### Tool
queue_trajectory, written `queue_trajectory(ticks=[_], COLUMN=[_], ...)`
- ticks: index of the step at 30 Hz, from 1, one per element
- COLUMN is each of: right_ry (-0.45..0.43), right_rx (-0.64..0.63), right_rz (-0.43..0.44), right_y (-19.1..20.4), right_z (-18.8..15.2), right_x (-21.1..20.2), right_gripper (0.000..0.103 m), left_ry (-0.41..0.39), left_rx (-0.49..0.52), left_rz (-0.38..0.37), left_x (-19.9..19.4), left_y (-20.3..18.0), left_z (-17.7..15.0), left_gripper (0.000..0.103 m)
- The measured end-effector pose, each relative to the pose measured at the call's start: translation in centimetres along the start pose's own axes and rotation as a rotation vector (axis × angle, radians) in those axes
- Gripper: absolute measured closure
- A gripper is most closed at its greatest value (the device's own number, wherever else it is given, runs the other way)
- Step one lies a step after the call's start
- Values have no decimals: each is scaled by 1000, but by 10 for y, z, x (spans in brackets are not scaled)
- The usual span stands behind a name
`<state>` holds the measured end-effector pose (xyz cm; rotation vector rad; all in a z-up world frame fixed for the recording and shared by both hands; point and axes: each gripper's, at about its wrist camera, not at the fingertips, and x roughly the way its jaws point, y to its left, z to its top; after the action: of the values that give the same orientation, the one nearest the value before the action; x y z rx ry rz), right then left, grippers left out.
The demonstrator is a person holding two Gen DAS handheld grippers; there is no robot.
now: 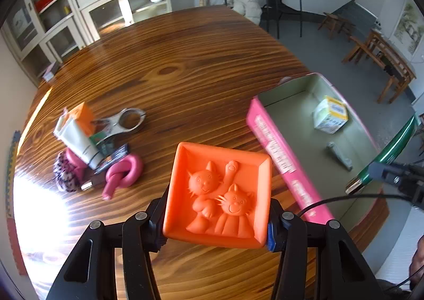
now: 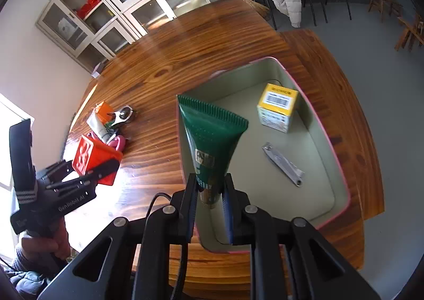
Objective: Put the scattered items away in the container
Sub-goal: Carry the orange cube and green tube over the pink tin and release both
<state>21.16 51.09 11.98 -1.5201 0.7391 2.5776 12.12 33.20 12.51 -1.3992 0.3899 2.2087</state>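
Up front, the orange cat mould [image 1: 217, 194] sat clamped between the fingers of the left gripper [image 1: 216, 228], held above the wooden table [image 1: 185, 61] with its two raised cats facing the camera. Just to its right lay the pink-walled container [image 1: 278, 149], grey-green inside, holding a yellow-and-white box [image 1: 330, 114] and a metal nail clipper [image 1: 339, 154]. Over on the other side, the right gripper [image 2: 210, 210] was pinched on the cap end of a green tube [image 2: 212, 138], the tube's crimped end pointing up and hanging over the container's [image 2: 341, 157] near left wall. From that view the box [image 2: 278, 106] stood at the far end and the nail clipper [image 2: 283, 164] lay flat on the floor, well apart from each other. Back on the table, left of the mould, the scattered pile waited: a white tube [image 1: 76, 141], an orange carton [image 1: 84, 114], a metal opener [image 1: 124, 122], a knotted pink band [image 1: 122, 172] and a patterned scrunchie [image 1: 65, 175], all touching or overlapping.
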Motion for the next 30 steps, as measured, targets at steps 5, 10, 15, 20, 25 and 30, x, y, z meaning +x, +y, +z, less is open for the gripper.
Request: queue_trajectory(ticks=[5,10,15,20,25,30], right_ry=[9,7,14,33,73,105], right_rx=[27,50,55,46,40,77], right_rz=[-16,-35,-59,-74,-105,-126], right_y=[-23,-39,-48,-52,-56,-65], right_z=[-3,-4,-5,-4,-3,-3], right_x=[-4,-7,-9,-5,4,14], right_gripper=[83,83,83,83,83,67], left_ry=[-5,-3,-2,12,47,43], left_rx=[37,116,154,158,176,220], left_rz=[-70,-115,-136,-147,-153,-109], left_x=[5,10,14,20,28,27], left_y=[-41,-81,-102,-107,-112,-121], left_z=[16,26,32,35,35,32], left_gripper=[48,48,48,48,47,20])
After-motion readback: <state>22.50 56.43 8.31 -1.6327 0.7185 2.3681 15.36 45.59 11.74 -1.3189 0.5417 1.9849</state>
